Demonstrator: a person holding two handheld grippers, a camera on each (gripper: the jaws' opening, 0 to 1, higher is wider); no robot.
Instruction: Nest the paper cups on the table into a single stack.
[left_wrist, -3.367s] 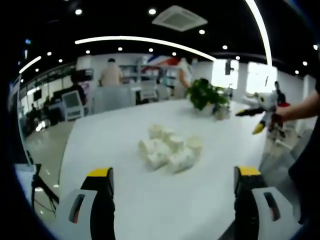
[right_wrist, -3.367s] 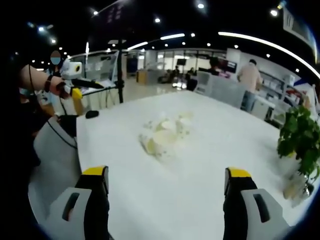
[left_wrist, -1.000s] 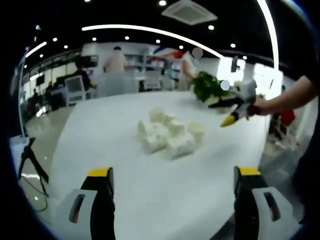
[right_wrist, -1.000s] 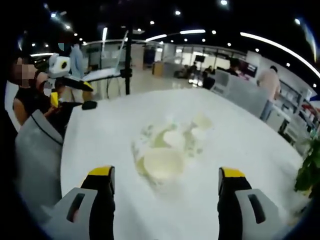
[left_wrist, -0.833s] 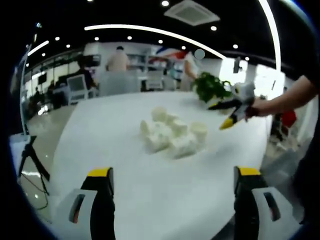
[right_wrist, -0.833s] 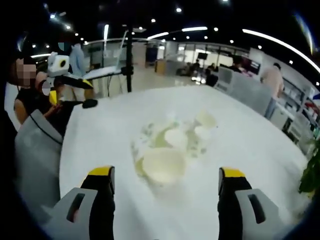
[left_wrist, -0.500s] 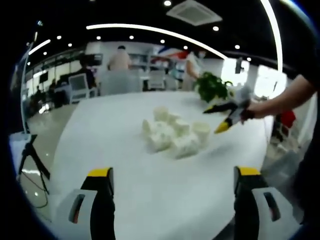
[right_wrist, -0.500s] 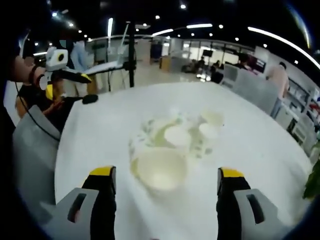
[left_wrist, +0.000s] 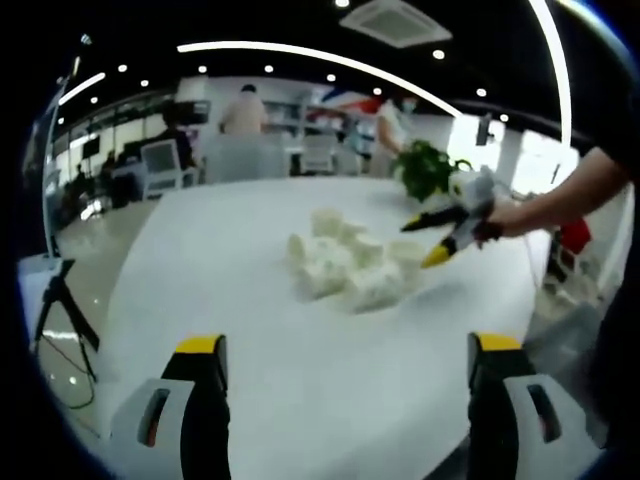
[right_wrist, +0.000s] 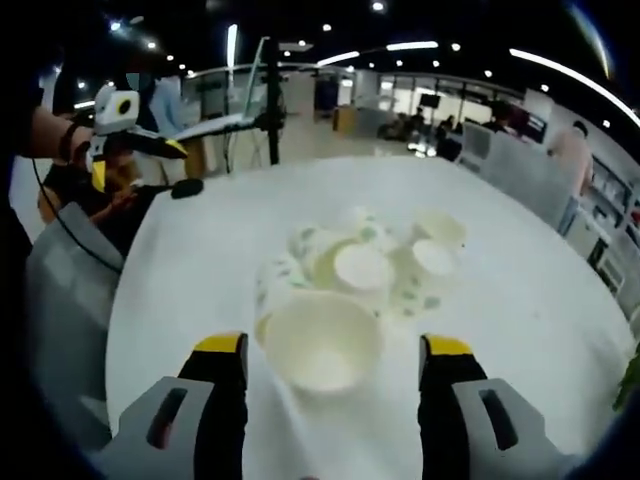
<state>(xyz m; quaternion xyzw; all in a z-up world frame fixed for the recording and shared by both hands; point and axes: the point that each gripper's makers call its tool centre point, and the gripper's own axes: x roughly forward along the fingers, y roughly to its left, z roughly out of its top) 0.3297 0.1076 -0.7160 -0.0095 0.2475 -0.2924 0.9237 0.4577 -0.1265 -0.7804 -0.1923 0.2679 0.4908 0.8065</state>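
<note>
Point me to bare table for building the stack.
Bare table lies between the left gripper and the paper cups. Crowded: the cup cluster mid-table, where the right gripper flanks the nearest cup.

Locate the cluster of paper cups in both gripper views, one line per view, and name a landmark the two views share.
Left gripper view: the cluster of paper cups sits just above centre on the white table, with the right gripper reaching in from the right.
Right gripper view: the cluster lies at centre, its nearest cup between the open jaws.
Shared landmark: the white table.
</note>
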